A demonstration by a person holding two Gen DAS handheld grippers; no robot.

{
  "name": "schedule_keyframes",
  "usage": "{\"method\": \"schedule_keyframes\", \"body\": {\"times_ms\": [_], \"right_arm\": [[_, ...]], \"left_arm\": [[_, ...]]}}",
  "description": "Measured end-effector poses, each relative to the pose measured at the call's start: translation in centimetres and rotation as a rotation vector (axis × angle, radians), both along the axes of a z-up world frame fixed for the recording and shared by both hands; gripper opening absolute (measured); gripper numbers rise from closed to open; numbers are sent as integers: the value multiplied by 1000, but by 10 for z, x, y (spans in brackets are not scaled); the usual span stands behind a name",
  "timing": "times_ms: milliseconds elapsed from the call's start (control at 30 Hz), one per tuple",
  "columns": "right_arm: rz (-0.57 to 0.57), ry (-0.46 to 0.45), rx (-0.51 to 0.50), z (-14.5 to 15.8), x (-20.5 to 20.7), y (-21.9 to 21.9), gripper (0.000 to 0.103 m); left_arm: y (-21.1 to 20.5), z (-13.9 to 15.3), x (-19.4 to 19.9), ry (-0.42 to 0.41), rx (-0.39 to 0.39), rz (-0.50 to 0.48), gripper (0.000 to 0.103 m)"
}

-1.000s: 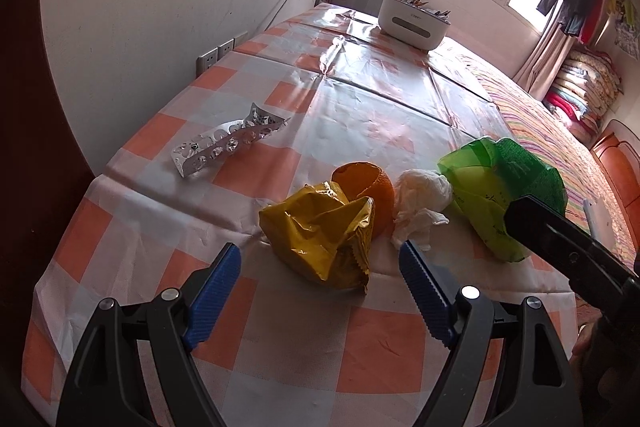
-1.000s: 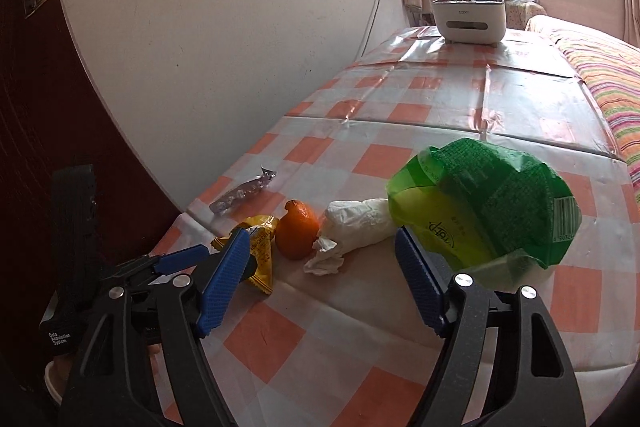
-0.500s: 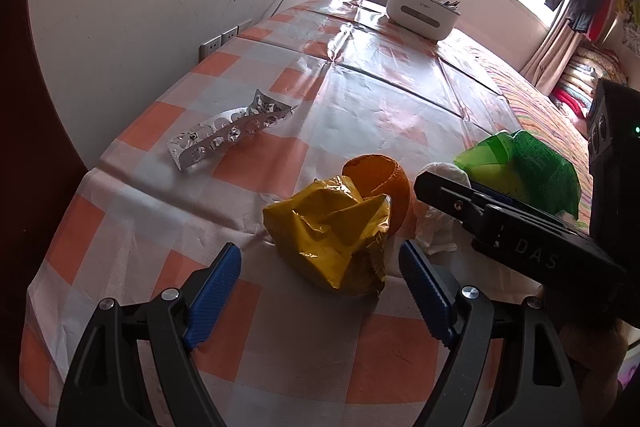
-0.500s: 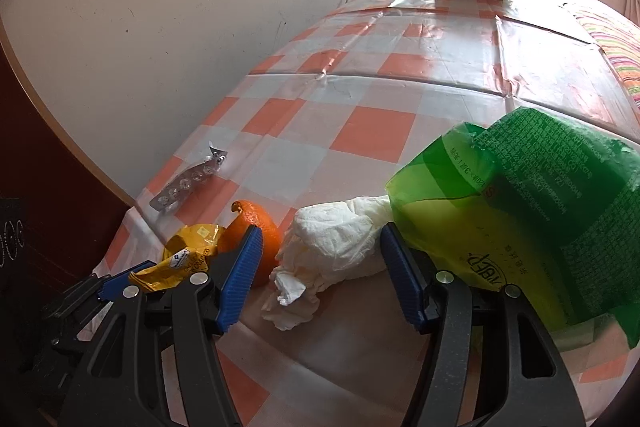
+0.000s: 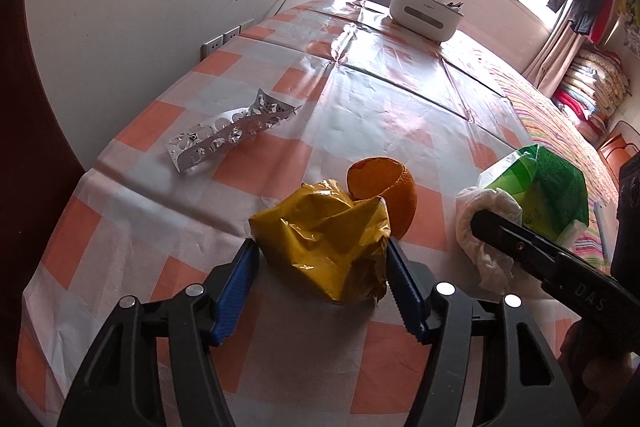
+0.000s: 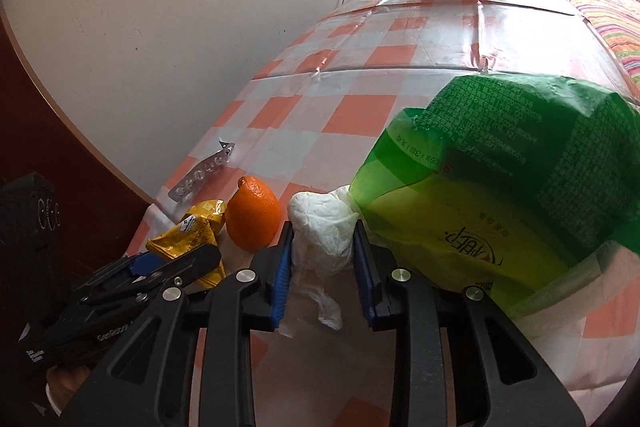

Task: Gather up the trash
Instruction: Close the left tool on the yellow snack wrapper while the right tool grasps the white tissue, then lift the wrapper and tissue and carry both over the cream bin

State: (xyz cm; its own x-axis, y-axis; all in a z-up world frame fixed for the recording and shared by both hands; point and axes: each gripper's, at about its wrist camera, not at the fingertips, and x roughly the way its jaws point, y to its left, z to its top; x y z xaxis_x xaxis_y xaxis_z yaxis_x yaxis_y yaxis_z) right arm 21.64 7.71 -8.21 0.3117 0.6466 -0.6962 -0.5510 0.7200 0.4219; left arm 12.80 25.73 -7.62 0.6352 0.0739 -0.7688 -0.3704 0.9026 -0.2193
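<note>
The left claw [image 5: 322, 263] grips the yellow wrapper [image 5: 324, 247] on the desk [image 5: 380, 115], one pad on each side. Just behind the wrapper lies the orange peel [image 5: 394, 187]. The right claw [image 6: 323, 259] is closed on the tissue [image 6: 322, 227]; the green bag [image 6: 500, 195] touches its right side.
</note>
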Motion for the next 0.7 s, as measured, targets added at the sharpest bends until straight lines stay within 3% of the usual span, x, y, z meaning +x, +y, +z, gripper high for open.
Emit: {"method": "schedule_keyframes", "body": {"times_ms": [267,500,700], "right_arm": [[2,-56,74,24,-40,-31,27],[-8,-40,141,32,-61,-62,27],[59,47,246,27,-71,-76,27]], "left_arm": [[-9,5,-6,-20,31,-30,36],[-30,17,-20,-73,44,-69,32],[-50,29,-37,-128,63,-108,32]]}}
